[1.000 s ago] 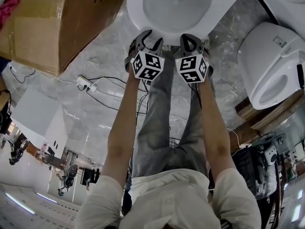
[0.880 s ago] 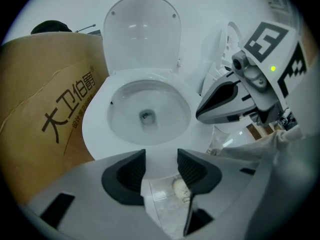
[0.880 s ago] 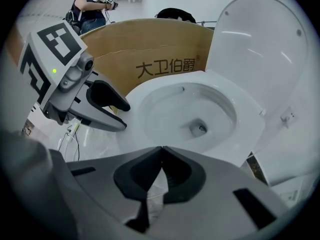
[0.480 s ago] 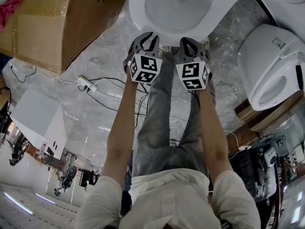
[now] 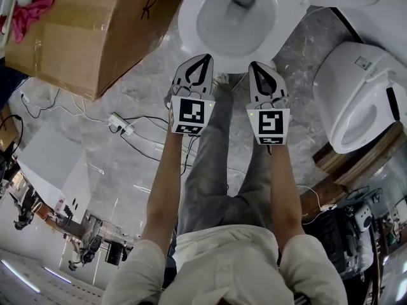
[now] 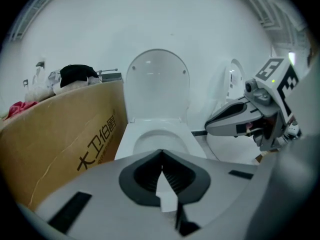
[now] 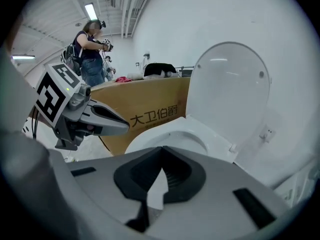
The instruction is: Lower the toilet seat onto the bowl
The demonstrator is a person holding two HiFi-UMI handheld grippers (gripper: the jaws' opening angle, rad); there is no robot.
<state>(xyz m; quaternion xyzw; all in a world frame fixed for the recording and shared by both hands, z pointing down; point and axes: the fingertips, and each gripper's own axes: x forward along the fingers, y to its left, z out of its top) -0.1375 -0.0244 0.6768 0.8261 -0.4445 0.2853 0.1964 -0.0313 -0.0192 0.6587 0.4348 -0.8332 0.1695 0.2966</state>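
Left tool [image 5: 203,57] jaws, apart a second ago, now together, empty. Right tool [image 5: 255,65] likewise closed, empty. Both short of bowl [image 5: 189,27]; toilet seat [image 6: 157,84] upright.

White shirt [image 5: 222,262], grey trousers [image 5: 211,164]; grey left gripper [image 5: 205,58], right gripper [image 5: 255,65], each with 1 marker cube [image 5: 192,115].

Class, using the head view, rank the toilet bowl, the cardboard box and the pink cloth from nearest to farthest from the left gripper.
1. The toilet bowl, just ahead of the left gripper.
2. The cardboard box, off to the gripper's left.
3. The pink cloth, on the box's far left end.
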